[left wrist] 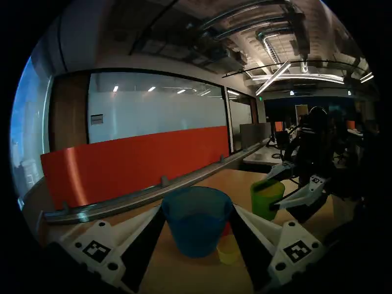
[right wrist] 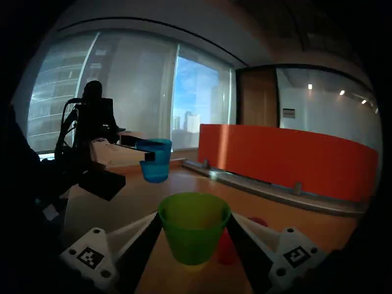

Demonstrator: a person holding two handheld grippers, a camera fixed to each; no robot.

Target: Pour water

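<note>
Left gripper [left wrist: 197, 210] is clamped on the blue cup [left wrist: 196, 225]. Right gripper [right wrist: 194, 216] is clamped on the green cup [right wrist: 194, 230]. Both cups are upright over the desk [right wrist: 142, 196].

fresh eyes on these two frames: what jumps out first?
First, the blue cup, gripped between the fingers of the left gripper in the middle of the left gripper view. The green cup sits the same way in the right gripper. Behind both runs a bright orange panel.

Cup [left wrist: 197, 228] in left gripper [left wrist: 197, 210]; other cup [left wrist: 267, 196] right, farther; table [left wrist: 196, 277] beneath.
</note>
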